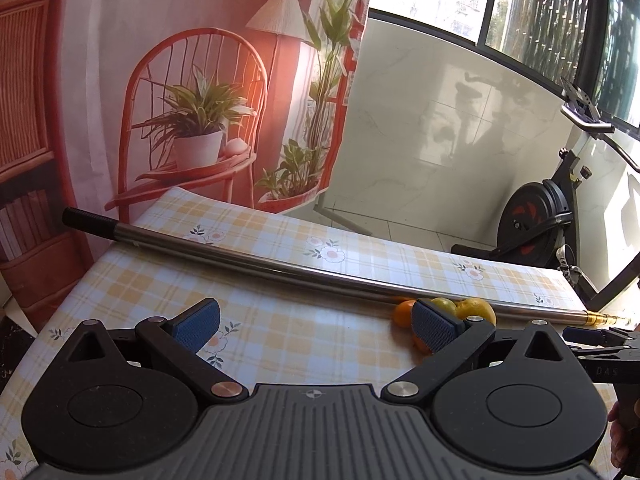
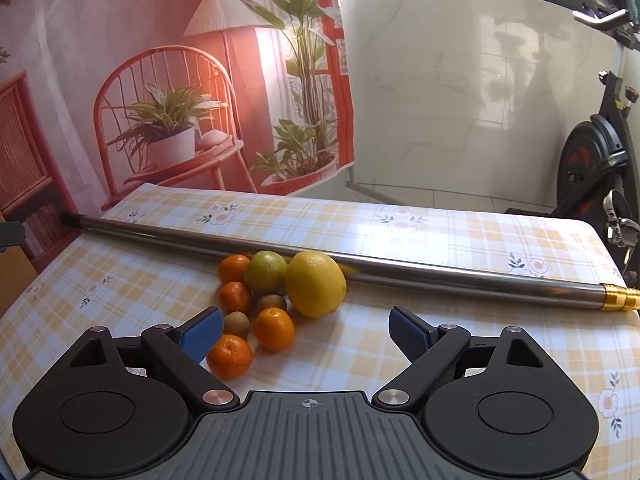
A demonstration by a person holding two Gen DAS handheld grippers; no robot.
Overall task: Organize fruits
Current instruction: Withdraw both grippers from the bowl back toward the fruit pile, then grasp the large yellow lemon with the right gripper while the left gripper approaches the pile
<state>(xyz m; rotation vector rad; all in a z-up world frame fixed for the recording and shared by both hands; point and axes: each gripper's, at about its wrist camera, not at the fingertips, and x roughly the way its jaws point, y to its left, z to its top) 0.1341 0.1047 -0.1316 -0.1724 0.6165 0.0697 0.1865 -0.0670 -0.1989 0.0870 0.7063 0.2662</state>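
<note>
Checked tablecloth [image 2: 400, 344], fruit pile [image 2: 276, 292] (unlabelled), both grippers' jaws wide apart, empty.

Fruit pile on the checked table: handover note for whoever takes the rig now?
Left gripper: open, empty, above the tablecloth, left of the fruit.
Right gripper: open, empty, just short of the pile.
Fruit: all clustered against the metal pole. Large yellow citrus, green citrus, four small oranges, nearest, two kiwis.
Done: nothing visibly sorted or lifted.
Left: everything. No bowl or tray in view, so confirm the destination first.
</note>
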